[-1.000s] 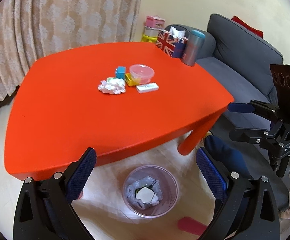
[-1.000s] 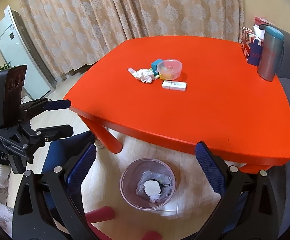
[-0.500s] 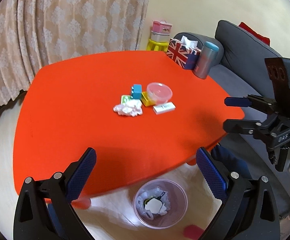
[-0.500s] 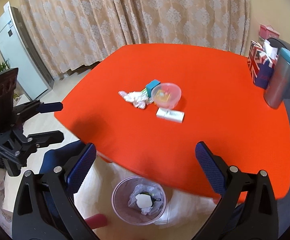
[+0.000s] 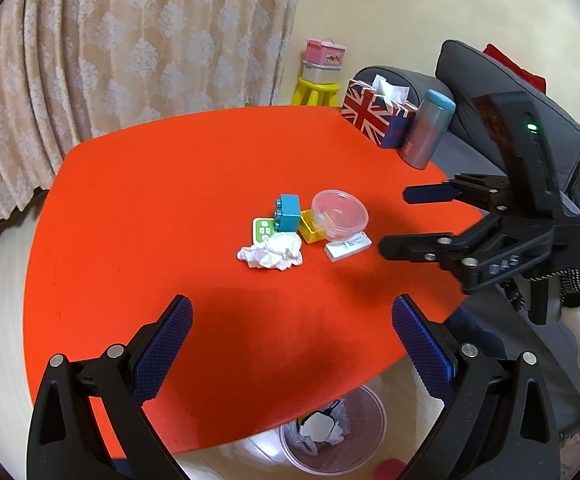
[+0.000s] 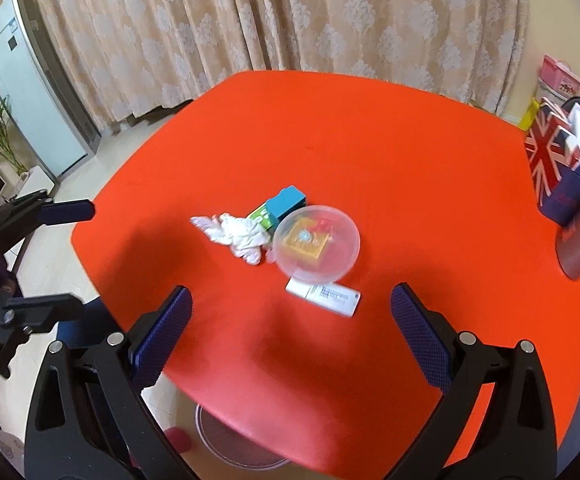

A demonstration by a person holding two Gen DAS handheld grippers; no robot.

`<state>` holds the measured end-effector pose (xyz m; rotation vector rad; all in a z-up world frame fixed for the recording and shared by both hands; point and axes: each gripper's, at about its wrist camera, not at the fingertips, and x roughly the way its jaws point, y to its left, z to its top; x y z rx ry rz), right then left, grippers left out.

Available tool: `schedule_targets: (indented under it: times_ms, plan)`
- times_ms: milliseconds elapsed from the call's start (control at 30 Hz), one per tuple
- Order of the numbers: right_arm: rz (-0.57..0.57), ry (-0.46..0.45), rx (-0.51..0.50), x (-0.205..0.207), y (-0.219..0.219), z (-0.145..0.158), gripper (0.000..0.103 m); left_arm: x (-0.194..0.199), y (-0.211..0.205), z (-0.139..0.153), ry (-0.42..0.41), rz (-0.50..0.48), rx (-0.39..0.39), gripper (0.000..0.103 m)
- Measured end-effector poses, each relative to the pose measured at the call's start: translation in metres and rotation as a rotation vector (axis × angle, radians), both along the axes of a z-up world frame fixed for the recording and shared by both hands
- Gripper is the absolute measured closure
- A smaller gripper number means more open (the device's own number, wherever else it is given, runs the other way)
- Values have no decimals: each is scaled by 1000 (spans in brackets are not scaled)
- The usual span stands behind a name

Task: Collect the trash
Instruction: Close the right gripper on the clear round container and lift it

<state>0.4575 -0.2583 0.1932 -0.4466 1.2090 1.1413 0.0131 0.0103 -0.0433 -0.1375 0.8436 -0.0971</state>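
Note:
A crumpled white tissue [image 5: 271, 254] lies mid-table on the red table [image 5: 149, 208], beside a small white box [image 5: 347, 245], a clear plastic bowl [image 5: 340, 213], a blue brick [image 5: 288, 212] and a yellow block [image 5: 310, 231]. A clear trash bin [image 5: 332, 430] with litter stands on the floor under the near edge. My left gripper [image 5: 292, 354] is open and empty above the near table edge. My right gripper [image 6: 290, 340] is open and empty, just short of the white box [image 6: 324, 294] and tissue [image 6: 237, 232]; it also shows in the left wrist view [image 5: 400, 218].
A Union Jack tissue box [image 5: 376, 118] and a grey tumbler [image 5: 426, 128] stand at the table's far right corner. A grey sofa [image 5: 490, 92] lies to the right, curtains [image 5: 129, 40] behind, a yellow stool [image 5: 316, 92] with pink boxes in the corner.
Both grippers have risen and moved forward over the table toward the cluster of items. The bin has slid down under the table edge in both views.

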Motion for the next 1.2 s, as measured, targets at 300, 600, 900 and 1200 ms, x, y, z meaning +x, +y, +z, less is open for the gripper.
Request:
schedule_targets:
  times_ms: [300,600,900,1200]
  plan:
    - [17,22,-54,16,31,-33,5,9,9,-9,18,0,-13,7]
    - [18,23,-72,20,41,-46,37,13,12,-17,34,4,-28,7]
    - [17,10,-44,22,36,-35,39,17,10,-16,30,-3,-21,7]
    - [-5,27,-8,26,17,-11,39,35,6,-19,47,-18,-7,7]
